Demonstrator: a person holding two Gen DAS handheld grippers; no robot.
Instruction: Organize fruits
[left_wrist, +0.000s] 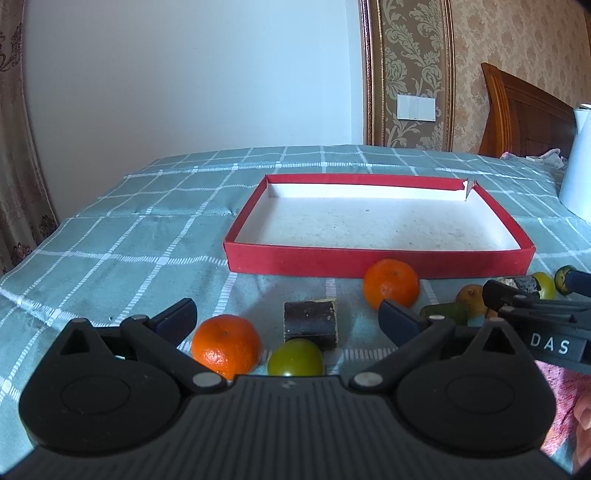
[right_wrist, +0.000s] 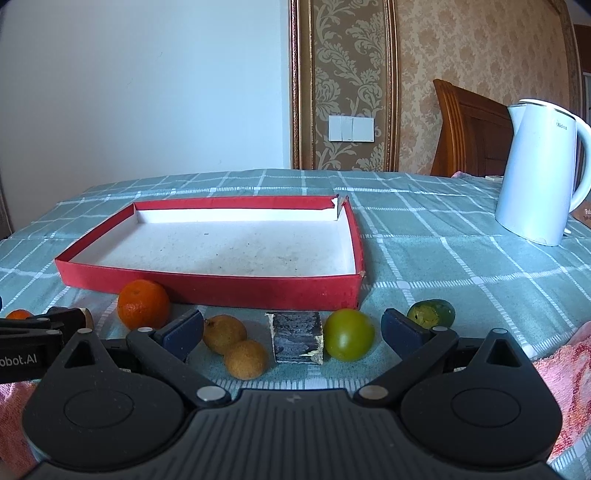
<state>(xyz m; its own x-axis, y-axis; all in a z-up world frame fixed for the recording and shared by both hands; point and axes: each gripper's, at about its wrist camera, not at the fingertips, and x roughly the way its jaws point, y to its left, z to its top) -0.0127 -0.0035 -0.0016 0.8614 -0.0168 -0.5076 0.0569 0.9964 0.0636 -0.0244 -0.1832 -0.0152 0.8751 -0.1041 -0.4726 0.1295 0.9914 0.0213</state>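
Right wrist view: red tray (right_wrist: 207, 291) at 12 o'clock empty, fruit all on the table (right_wrist: 424, 236), both hand-held grippers (right_wrist: 291, 330) (left_wrist: 286, 319) spread, nothing sorted yet.

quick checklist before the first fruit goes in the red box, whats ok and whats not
1. Red box free to receive fruit: ok, its white floor is bare.
2. Left gripper open and holding nothing: ok, jaws spread wide.
3. Right gripper open and holding nothing: ok, jaws spread wide.
4. Fruit within the left jaws' line: ok, the near orange and a green fruit lie on the cloth just ahead.
5. Non-fruit in the way: not ok, a dark block sits among the fruit, right behind the green one.
6. Grippers apart from each other: cannot tell, they look close in the left wrist view.
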